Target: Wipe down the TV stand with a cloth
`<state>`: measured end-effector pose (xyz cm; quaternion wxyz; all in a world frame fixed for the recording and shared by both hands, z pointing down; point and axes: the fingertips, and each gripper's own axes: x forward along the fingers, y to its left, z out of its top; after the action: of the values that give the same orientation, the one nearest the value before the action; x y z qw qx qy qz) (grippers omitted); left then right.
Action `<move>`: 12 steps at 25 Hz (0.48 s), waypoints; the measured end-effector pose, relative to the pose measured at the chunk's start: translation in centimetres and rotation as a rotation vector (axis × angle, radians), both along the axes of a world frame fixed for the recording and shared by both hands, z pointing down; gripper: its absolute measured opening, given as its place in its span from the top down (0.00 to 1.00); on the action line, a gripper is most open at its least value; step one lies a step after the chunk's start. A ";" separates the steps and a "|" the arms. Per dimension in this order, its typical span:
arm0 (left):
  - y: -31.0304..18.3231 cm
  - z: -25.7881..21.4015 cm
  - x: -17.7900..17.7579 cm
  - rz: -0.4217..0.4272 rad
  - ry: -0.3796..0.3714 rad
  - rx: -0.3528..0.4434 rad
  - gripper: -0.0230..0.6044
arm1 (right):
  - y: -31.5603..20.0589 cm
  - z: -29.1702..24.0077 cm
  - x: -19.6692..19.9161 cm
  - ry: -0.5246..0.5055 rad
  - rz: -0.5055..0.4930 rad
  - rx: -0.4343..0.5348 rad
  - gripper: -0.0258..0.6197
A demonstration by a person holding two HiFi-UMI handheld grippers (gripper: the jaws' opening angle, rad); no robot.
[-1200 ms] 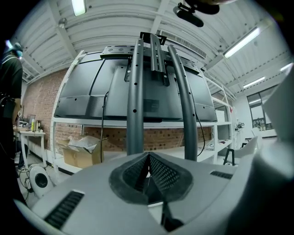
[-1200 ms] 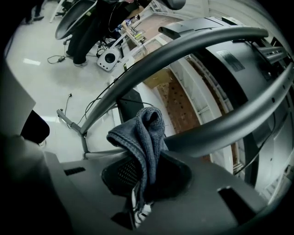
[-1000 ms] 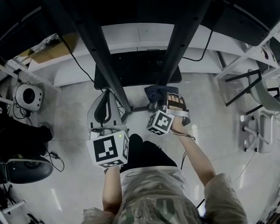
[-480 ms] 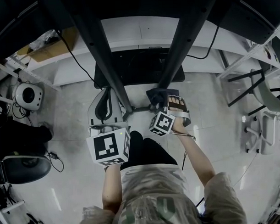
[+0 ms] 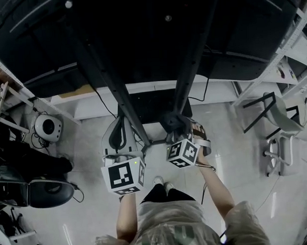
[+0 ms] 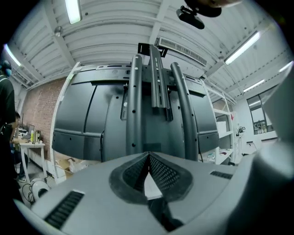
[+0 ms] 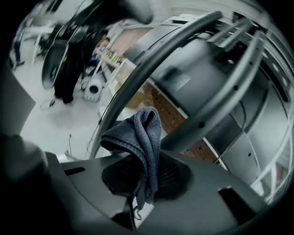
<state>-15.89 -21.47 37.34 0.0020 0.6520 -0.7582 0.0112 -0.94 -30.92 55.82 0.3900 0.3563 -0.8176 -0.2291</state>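
Observation:
The TV stand has two dark upright poles (image 5: 120, 103) that rise from a black base (image 5: 153, 107) to the back of a large screen (image 5: 140, 39). In the left gripper view the uprights (image 6: 134, 110) stand straight ahead. My left gripper (image 5: 121, 126) hangs beside the left pole, its jaws shut (image 6: 148, 157) with nothing between them. My right gripper (image 5: 174, 125) is shut on a dark blue-grey cloth (image 7: 141, 133), which is bunched above the jaws. The cloth (image 5: 171, 120) sits at the foot of the right pole (image 7: 151, 64); whether it touches is hidden.
A round white device (image 5: 48, 127) and a black office chair (image 5: 43, 191) stand on the floor at the left. Metal chair frames (image 5: 282, 135) and shelving are at the right. A person (image 6: 7, 110) stands at a bench far left of the left gripper view.
The head view has tilted up, so the screen's back now fills the top. Both grippers have risen slightly along the poles, the cloth still held in the right one.

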 end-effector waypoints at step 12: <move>3.5 -6.4 3.1 -0.025 -0.108 0.101 0.94 | 5.2 -16.8 0.4 -1.117 0.081 -0.438 0.87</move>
<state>-12.78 -17.92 30.97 -0.0718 0.6400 -0.7650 0.0080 -0.54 -25.75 38.98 -0.0258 0.3648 -0.9128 0.1816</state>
